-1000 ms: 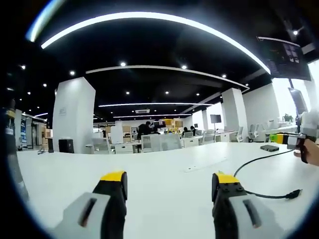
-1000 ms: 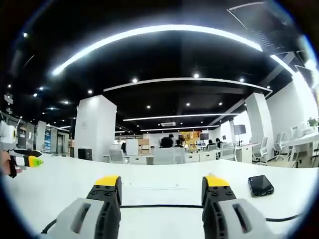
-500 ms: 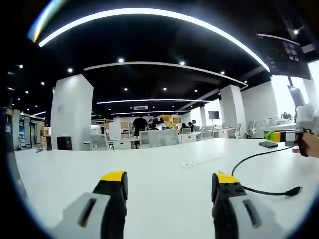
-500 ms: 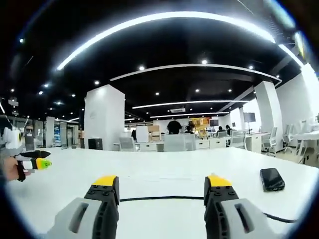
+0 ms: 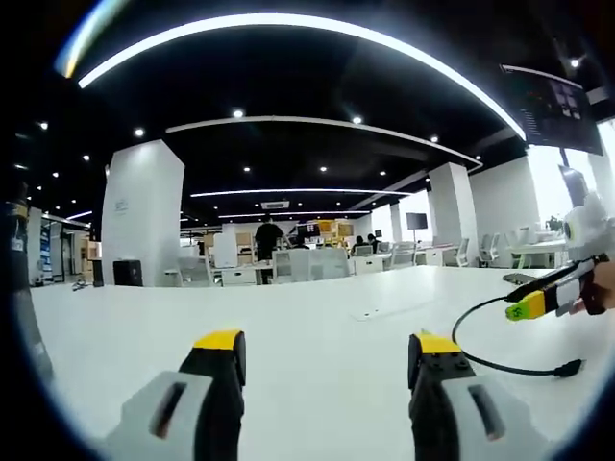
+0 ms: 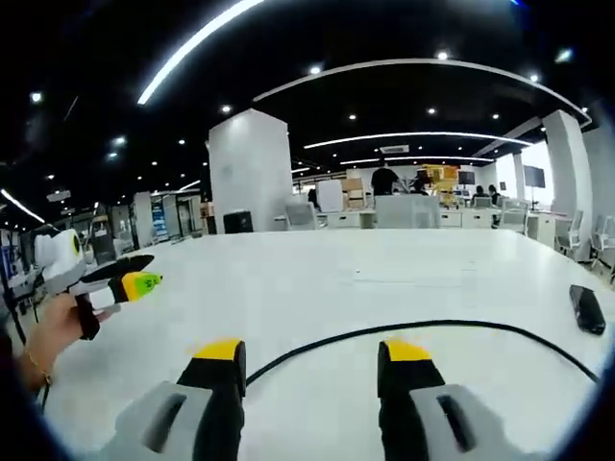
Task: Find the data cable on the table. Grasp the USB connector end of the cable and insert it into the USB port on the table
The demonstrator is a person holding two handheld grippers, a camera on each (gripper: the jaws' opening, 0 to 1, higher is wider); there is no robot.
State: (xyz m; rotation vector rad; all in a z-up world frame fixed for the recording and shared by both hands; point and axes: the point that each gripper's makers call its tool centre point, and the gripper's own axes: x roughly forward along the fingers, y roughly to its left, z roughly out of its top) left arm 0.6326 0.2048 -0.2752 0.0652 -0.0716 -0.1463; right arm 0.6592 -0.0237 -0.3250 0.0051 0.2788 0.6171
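Note:
A black data cable (image 5: 459, 338) lies on the white table (image 5: 288, 327), right of my left gripper (image 5: 327, 346). Its USB connector (image 5: 569, 367) rests at the far right. My left gripper is open with nothing between its jaws. The right gripper (image 5: 534, 300) hangs above the cable's far loop, held by a hand. In the right gripper view the cable (image 6: 423, 325) arcs across the table just ahead of my right gripper (image 6: 312, 353), which is open and holds nothing. A flat white socket strip (image 5: 380, 310) lies farther back on the table.
A dark phone (image 6: 586, 309) lies on the table at the right. The left gripper (image 6: 115, 281), in a hand (image 6: 53, 331), sits at the left of the right gripper view. Desks, chairs, pillars and people stand far behind the table.
The right gripper has dropped and tilted down towards the cable, and in the left gripper view it sits lower and nearer the cable's loop. The left gripper has hardly moved.

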